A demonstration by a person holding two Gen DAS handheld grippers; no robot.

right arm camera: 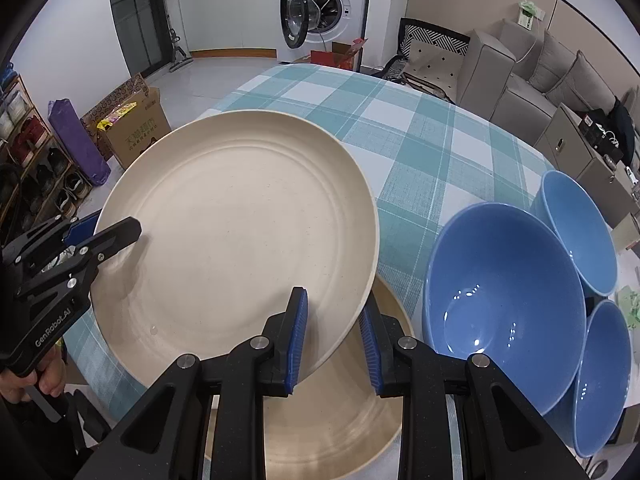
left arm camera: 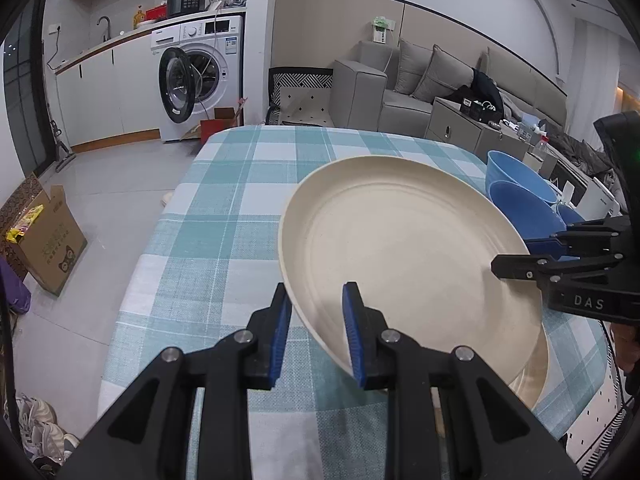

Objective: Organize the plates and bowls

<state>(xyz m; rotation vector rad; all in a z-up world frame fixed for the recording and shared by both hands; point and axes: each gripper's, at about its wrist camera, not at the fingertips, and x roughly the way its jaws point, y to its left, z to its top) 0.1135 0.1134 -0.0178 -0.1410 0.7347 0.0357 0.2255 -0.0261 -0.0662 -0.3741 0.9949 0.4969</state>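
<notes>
- Cream plate: wide, shallow and round with faint rings inside; it fills the middle left of the right wrist view, tilted and lifted off the table.
- Second cream plate: lies flat at bottom centre, partly under the raised one.
- Three blue bowls, glossy and upright, crowd the right side: the large bowl, one behind it and one at lower right, touching.

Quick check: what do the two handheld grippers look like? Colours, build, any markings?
Both match: black plastic bodies with angular linkage arms, triangular cut-outs and silver pivot bolts. Each finger carries a ribbed blue pad. The left gripper shows white "GenRobot.AI" lettering along its side in the right wrist view; the right gripper shows "DAS" on its body in the left wrist view. No cables or sleeves visible.
</notes>
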